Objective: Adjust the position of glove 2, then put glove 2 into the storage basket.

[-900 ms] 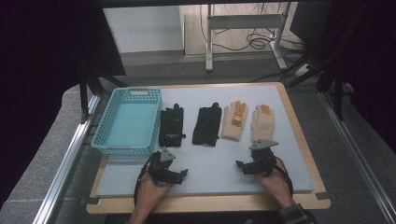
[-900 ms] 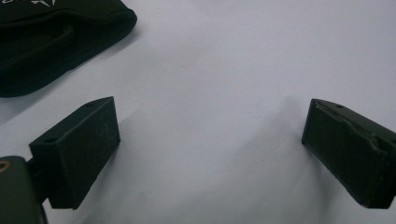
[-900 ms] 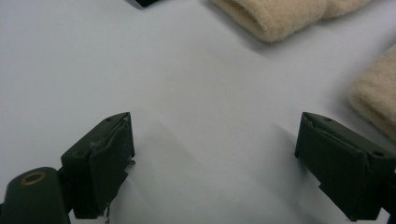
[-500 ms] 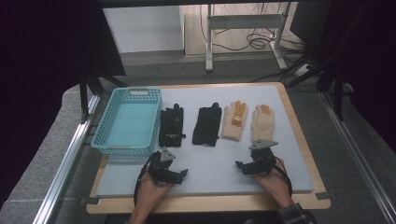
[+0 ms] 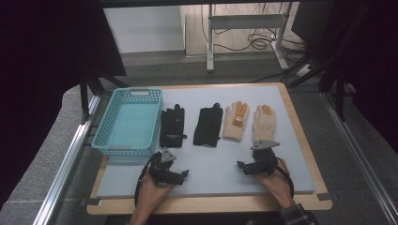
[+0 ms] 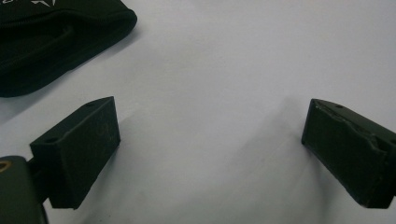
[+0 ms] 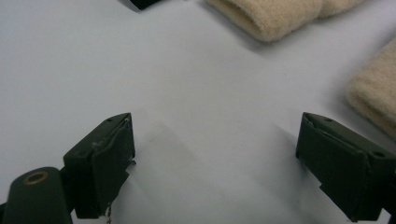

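Fingers (image 6: 79,154) apart; black glove (image 6: 51,42) just beyond.

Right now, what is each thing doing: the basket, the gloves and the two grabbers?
Basket: upright, nothing in it.
Black gloves: flat, side by side.
Cream gloves: flat, side by side.
Left gripper: jaws open, holding nothing.
Right gripper: jaws open, holding nothing.

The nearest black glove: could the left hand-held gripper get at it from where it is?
Probably yes: the left hand-held gripper is open, with bare mat before the black glove.
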Demonstrator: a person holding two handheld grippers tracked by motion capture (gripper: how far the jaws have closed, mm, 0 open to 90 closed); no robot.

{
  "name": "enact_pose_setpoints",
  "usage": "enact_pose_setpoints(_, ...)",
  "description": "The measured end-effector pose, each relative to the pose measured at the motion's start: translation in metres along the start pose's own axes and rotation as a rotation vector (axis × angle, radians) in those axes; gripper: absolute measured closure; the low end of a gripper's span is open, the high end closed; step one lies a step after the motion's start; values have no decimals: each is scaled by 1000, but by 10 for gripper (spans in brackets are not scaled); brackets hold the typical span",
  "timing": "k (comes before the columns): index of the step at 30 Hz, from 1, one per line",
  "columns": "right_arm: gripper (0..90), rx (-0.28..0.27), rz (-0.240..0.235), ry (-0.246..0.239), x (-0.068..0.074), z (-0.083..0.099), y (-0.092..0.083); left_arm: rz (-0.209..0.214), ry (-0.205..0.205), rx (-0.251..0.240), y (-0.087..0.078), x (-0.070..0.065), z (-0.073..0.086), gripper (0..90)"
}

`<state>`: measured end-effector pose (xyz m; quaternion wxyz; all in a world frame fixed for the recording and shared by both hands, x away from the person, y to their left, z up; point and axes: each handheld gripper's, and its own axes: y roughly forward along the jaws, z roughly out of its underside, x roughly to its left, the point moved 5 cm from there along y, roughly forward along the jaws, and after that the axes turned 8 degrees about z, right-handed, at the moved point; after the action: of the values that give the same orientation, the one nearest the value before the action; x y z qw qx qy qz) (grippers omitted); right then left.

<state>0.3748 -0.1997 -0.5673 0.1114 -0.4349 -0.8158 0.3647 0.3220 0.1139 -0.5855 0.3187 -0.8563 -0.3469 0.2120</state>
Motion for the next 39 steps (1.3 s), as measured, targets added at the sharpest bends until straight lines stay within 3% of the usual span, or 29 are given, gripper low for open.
enact_pose_setpoints(9,123,-4,-9,28,-3,-6,-1,0,0,0,0,0,0,45)
enact_pose_setpoints(17,149,-17,-27,23,-3,-18,-1,0,0,0,0,0,0,45)
enact_pose_setpoints(29,330,-38,-94,17,3,-60,21,1,0,-1,0,0,0,45)
enact_pose_setpoints(39,485,-51,-87,-11,5,-96,44,1,0,-2,0,0,0,45)
